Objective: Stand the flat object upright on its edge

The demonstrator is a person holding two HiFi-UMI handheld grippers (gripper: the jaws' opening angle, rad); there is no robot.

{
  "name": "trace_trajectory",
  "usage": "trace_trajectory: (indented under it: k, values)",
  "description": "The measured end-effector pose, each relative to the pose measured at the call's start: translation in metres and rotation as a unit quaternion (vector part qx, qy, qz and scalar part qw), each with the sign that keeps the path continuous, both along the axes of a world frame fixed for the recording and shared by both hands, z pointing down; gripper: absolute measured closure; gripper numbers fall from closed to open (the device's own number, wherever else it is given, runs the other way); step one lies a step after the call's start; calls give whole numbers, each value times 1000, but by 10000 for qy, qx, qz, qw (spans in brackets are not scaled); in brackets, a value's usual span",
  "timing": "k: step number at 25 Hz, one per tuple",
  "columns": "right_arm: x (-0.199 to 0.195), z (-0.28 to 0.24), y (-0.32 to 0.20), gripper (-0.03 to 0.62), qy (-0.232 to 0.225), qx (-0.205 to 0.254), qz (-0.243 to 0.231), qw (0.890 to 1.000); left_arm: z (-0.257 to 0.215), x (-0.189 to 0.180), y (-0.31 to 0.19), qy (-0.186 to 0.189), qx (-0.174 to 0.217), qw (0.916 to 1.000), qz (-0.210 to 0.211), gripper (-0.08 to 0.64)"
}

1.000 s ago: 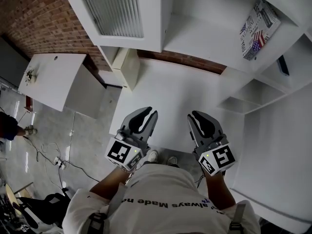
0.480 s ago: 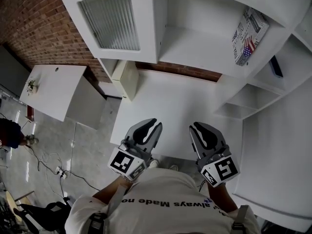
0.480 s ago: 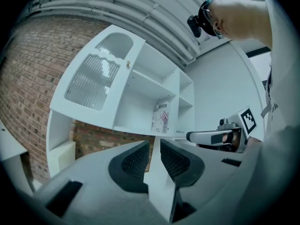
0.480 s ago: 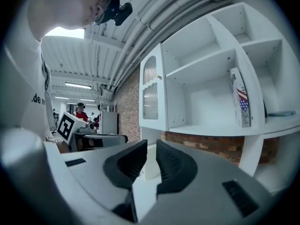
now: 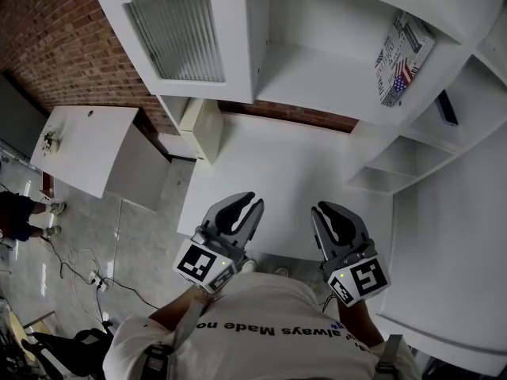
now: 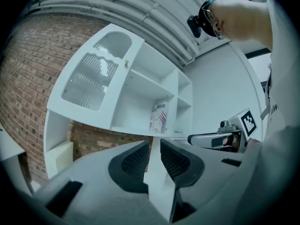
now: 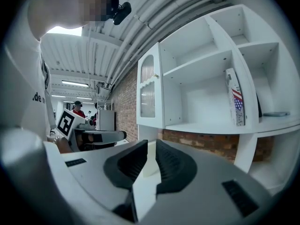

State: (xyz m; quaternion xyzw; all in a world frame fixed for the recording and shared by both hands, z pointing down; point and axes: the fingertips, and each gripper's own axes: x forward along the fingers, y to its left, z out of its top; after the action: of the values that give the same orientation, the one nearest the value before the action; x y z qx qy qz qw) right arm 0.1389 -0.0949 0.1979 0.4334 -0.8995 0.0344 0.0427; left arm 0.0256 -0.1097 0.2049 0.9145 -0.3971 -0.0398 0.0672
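Observation:
The flat object, a book-like box point(image 5: 404, 58) printed with flags and text, stands on its edge in the upper shelf compartment and rests against the right divider. It also shows as a box point(image 6: 159, 118) in the left gripper view and as a thin upright box point(image 7: 236, 97) in the right gripper view. My left gripper point(image 5: 248, 203) and right gripper point(image 5: 331, 209) hover side by side over the near edge of the white desk point(image 5: 285, 165), far below the box. Both are shut and hold nothing, as the left gripper point(image 6: 153, 142) and right gripper point(image 7: 151, 144) show in their own views.
The white shelf unit has a ribbed-glass cabinet door point(image 5: 178, 34) at the left and open compartments at the right, one holding a dark flat item point(image 5: 446, 108). A small white table point(image 5: 83, 145) stands on the floor at the left, and a person point(image 5: 16, 216) is at the left edge.
The head view has tipped up a little, so more of the shelf unit shows. Both grippers sit slightly lower in the picture, still side by side near my body.

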Motion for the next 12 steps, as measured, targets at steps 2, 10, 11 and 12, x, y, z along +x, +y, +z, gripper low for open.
trace_trajectory:
  k: [2, 10, 11, 12]
  values:
    - [0, -1, -1, 537, -27, 11, 29, 10000, -1, 0, 0, 9, -2, 10000, 5, 480]
    - [-5, -1, -2, 537, -17, 5, 24, 10000, 3, -6, -2, 55, -59, 10000, -22, 480]
    - [-5, -1, -2, 537, -16, -2, 28, 10000, 3, -6, -2, 56, -64, 10000, -23, 480]
    - [-5, -1, -3, 537, -17, -5, 35, 10000, 3, -7, -2, 59, -67, 10000, -25, 480]
